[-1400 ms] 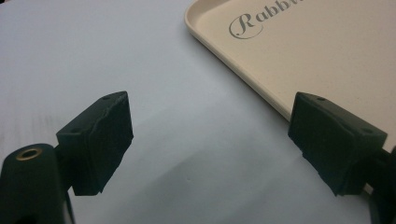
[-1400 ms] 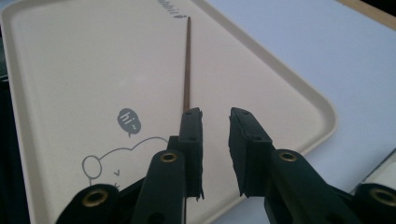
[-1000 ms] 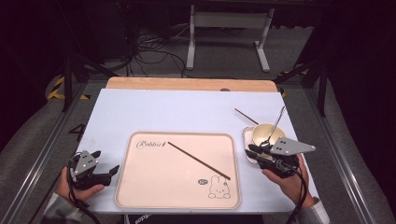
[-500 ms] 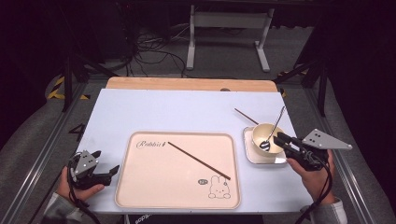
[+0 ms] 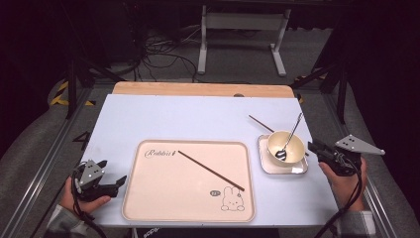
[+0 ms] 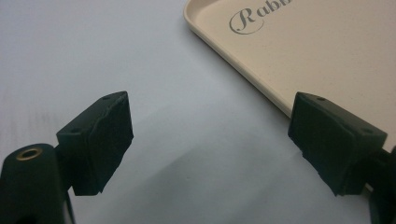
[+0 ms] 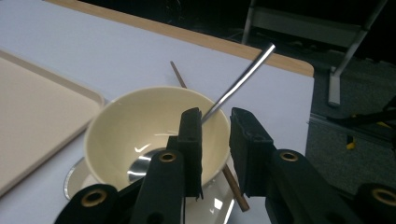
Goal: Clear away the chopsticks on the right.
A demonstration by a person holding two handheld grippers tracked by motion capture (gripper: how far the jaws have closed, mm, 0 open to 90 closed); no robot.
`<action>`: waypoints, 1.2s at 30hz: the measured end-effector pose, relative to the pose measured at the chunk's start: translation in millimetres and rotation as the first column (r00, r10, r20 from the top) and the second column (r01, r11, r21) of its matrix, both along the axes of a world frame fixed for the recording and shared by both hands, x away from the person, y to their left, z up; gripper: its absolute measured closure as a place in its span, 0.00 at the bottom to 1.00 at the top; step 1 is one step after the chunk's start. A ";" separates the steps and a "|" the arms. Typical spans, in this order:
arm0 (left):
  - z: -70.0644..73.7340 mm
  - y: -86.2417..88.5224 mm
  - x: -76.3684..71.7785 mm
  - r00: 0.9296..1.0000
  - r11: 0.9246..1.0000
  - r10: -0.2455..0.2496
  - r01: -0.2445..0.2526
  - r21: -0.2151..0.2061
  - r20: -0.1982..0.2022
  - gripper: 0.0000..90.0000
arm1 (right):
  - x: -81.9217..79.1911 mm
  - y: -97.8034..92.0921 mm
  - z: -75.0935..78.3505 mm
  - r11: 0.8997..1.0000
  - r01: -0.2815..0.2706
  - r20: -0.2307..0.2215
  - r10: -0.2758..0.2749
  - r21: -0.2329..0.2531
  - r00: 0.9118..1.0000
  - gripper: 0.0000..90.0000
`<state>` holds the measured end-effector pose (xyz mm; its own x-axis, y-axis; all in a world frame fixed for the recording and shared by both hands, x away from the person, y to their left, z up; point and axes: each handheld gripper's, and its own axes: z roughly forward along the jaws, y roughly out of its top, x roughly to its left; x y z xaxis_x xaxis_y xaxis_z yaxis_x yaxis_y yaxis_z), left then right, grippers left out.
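While your right gripper [image 7: 215,140], jaws narrowly parted and empty, sits beside the cream ceramic bowl [image 7: 154,126], nudging could tip its metal spoon [image 7: 238,84] out.

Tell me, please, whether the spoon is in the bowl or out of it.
In. The spoon has its scoop on the bottom of the bowl, and its handle leans over the far rim.

Dim room, grey floor [image 5: 148,64], tangled cables [image 5: 158,52], metal stand [image 5: 242,29] behind.
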<state>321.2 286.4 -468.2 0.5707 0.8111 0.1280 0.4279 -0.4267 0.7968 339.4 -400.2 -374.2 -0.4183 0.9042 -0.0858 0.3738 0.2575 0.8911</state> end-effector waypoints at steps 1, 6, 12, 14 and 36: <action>-0.1 -0.2 0.0 1.000 1.000 -0.001 0.001 0.001 -0.001 0.16 | 2.8 -3.4 -3.4 1.000 0.011 -0.014 -0.011 0.003 1.000 0.82; -0.4 0.0 0.8 1.000 1.000 -0.007 0.007 -0.002 0.000 0.16 | 15.0 -16.6 -19.0 0.999 0.028 -0.086 -0.025 0.034 0.996 0.81; 0.0 0.5 0.4 1.000 1.000 -0.002 0.002 0.003 0.003 0.16 | 29.2 -25.1 -39.4 0.998 0.041 -0.180 -0.033 0.040 0.983 0.79; -0.4 0.2 0.6 1.000 1.000 -0.003 0.003 0.004 0.002 0.16 | 32.0 -25.2 -43.4 0.999 0.029 -0.201 -0.020 0.045 0.979 0.79; -0.8 -0.6 0.9 1.000 1.000 0.001 -0.001 0.009 -0.002 0.16 | 53.7 -21.4 -61.0 0.999 -0.044 -0.288 0.033 -0.031 0.957 0.88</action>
